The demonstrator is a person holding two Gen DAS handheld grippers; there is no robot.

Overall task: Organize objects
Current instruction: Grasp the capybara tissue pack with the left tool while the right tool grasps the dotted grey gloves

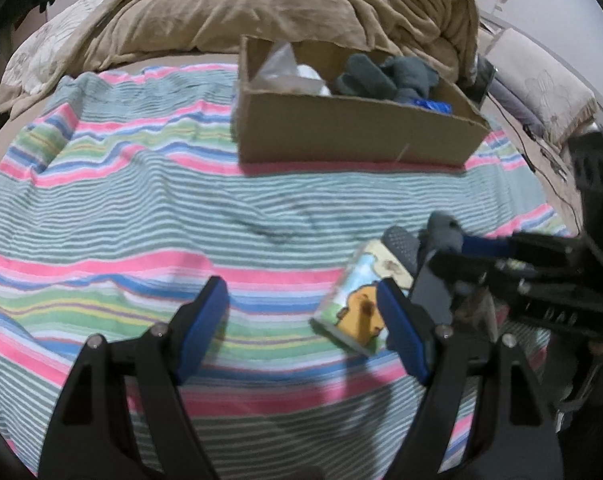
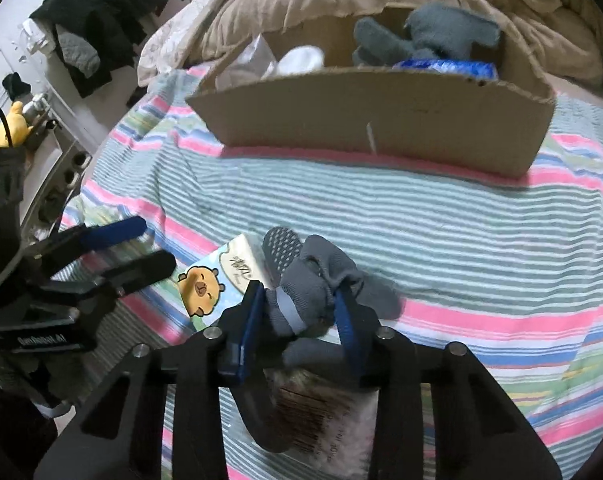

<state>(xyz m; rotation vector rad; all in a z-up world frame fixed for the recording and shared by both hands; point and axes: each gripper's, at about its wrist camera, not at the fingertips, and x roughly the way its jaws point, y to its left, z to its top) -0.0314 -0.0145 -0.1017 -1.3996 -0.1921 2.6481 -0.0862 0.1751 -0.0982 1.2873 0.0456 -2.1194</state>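
Striped towel [image 1: 141,208] covers the bed; right gripper [image 2: 299,316] fingers clamp a grey dotted sock [image 2: 309,276] beside the cartoon tissue pack [image 2: 209,280]; left gripper [image 1: 301,328] fingers spread apart.

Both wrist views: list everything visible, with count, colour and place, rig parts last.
Cardboard box: one, brown, far side of the towel.
Plush toy: one, grey, in the box.
Blue packet: one, in the box, near wall.
White items: count unclear, box left end.
Tissue pack: one, capybara print, on the towel.
Grey sock: one, between right gripper's fingers.
Striped towel: one, pink, green, blue, on bed.
Tan duvet: one, behind box.
Left gripper: open, beside tissue pack.
Right gripper: shut on sock.
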